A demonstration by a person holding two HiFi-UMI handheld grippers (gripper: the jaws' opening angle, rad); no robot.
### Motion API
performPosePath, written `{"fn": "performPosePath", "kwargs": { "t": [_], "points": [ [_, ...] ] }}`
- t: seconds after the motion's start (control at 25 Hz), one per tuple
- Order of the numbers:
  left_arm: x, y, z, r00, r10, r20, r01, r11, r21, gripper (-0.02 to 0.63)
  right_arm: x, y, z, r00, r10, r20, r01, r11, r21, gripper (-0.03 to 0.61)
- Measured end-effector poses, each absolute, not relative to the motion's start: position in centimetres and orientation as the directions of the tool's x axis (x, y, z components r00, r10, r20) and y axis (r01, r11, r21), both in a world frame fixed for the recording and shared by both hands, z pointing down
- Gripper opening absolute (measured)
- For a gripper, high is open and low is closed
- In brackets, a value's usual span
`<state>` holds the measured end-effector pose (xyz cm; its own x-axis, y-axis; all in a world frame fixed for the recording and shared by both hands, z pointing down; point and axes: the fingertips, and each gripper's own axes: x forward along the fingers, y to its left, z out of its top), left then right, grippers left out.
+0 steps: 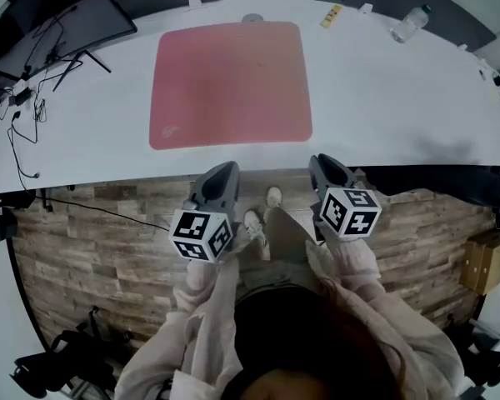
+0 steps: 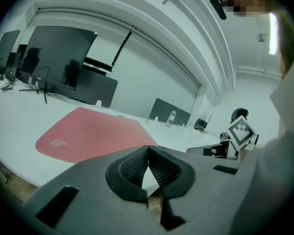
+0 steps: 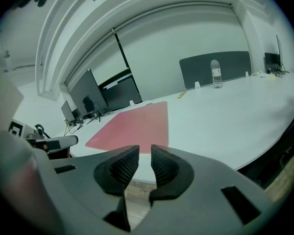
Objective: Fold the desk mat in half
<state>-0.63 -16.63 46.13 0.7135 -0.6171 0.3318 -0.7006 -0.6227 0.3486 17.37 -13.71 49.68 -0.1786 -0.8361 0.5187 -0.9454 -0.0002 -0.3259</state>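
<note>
A pink desk mat [image 1: 229, 82] lies flat and unfolded on the white table [image 1: 383, 107], its near edge a short way in from the table's front edge. Both grippers hover in front of that edge, off the table and clear of the mat. The left gripper [image 1: 225, 170] is below the mat's near edge; its jaw tips meet with nothing between them [image 2: 148, 148]. The right gripper [image 1: 321, 163] is near the mat's near right corner; a narrow gap separates its pads [image 3: 145, 151], and that gap is empty. The mat [image 2: 88, 131] [image 3: 134, 124] shows ahead in both gripper views.
A water bottle [image 1: 410, 23] and a small yellow item [image 1: 331, 15] stand at the table's far right. A dark monitor [image 1: 67, 27] with cables [image 1: 25, 107] occupies the far left. Wooden floor [image 1: 108, 223] and the person's shoes [image 1: 262, 219] lie below the table edge.
</note>
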Motion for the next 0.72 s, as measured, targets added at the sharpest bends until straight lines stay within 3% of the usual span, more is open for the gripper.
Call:
{"fn": "performPosePath", "kwargs": {
  "t": [0.24,0.72],
  "points": [
    [1.6,-19.9,47.5,0.700,-0.608,0.374,-0.714,-0.598,0.364,0.026,19.0,-16.5,52.3,-0.222,-0.785,0.578,-0.925,-0.018,-0.380,0.208],
    [4.8,-24.5,49.5,0.644,-0.613,0.457,-0.763,-0.554,0.332,0.026,20.4,-21.9,56.2,-0.283,-0.672,0.684,-0.928,0.011,-0.373,0.245]
  ]
}}
